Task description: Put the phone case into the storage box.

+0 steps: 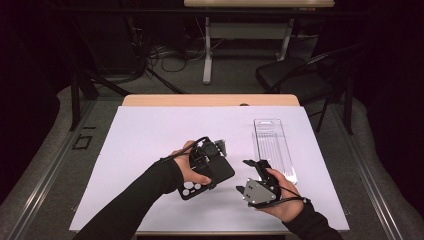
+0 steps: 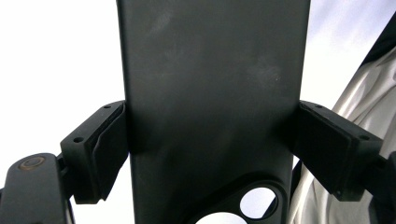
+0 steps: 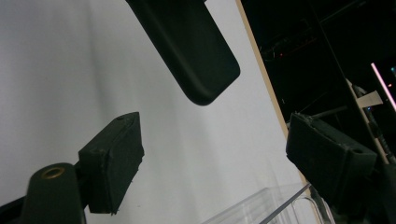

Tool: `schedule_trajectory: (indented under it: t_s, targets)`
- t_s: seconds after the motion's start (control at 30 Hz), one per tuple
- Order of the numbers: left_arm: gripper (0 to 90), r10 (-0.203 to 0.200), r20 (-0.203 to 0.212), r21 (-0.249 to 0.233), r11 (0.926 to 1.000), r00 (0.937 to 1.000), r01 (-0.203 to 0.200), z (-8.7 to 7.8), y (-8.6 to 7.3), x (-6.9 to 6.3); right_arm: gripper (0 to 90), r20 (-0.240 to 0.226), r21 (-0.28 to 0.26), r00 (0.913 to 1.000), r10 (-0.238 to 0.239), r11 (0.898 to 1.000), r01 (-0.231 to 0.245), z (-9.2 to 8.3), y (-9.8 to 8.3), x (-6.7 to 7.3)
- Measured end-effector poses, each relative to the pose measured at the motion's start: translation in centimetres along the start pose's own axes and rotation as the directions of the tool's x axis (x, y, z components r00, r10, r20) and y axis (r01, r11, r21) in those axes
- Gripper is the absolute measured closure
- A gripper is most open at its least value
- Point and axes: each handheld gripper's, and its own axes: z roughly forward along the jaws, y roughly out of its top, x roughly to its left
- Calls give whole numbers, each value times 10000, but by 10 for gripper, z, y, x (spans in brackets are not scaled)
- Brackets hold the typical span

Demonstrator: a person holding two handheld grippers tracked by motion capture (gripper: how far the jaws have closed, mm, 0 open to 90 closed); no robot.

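Phone case (image 1: 209, 175): black, flat, camera cut-outs at its lower-left end, held just off the white table sheet (image 1: 150, 135) near the middle of the near edge in the high view. Clamped across its narrow width by the left gripper (image 1: 207, 156), one pad on each long edge, as seen in the left gripper view where the case (image 2: 212, 93) runs straight up between the pressing pads (image 2: 109, 140). Long axis from about 8 o'clock at the cut-out end to about 2 o'clock at the plain rounded end. Right gripper (image 1: 251, 176) just beside that plain end, toward 4 o'clock from it, jaws spread wide and gripping nothing. From the right gripper view, rounded corner of the case (image 3: 196, 51) lying ahead at roughly 11 o'clock from the gap between the pads (image 3: 116, 158), apart from both. Clear plastic tray (image 1: 274, 145) farther off at 2 o'clock, long axis nearly 12 to 6. Likely hinge of the coming move: swinging the open right jaws toward 10 o'clock to straddle the free end, or carrying the case toward the tray.
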Motion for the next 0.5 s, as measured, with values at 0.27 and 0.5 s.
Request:
schedule_trajectory:
  t_s: [0.27,0.5]
  targets:
    - [148,141,41,32,9999,9999,-141,2,7,-4,192,42,28,9972,-752,9972,751,5,1,5]
    - [147,154,114,55,9999,9998,-155,3,13,-8,220,229,263,9853,-1693,9853,1686,6,4,7]
